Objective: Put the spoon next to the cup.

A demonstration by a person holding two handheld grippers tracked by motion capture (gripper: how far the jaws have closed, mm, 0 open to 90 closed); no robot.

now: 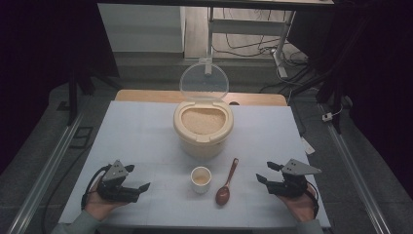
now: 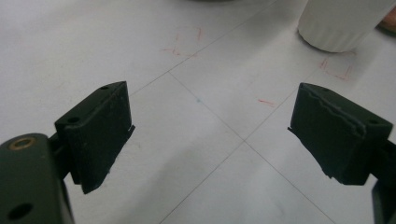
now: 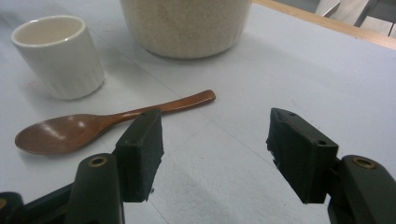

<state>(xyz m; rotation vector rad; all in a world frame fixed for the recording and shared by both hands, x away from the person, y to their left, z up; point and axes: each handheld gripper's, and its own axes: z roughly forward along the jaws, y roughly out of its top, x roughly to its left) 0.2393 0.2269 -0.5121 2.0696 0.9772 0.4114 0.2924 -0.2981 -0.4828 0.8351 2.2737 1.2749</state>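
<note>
Beside the white cup (image 1: 200, 179), a glossy brown wooden spoon (image 1: 225, 185).

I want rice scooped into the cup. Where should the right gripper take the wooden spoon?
Probably grip the spoon on its slim handle, coming from above with the fingers either side. It lies flat, bowl toward the person, and the open right gripper sits beside it.

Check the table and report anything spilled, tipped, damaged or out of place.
Nothing stands out. The rice container stands upright with its clear lid flipped open, the small white cup is upright, and the wooden spoon lies flat beside it. No grains show on the white tabletop.
</note>
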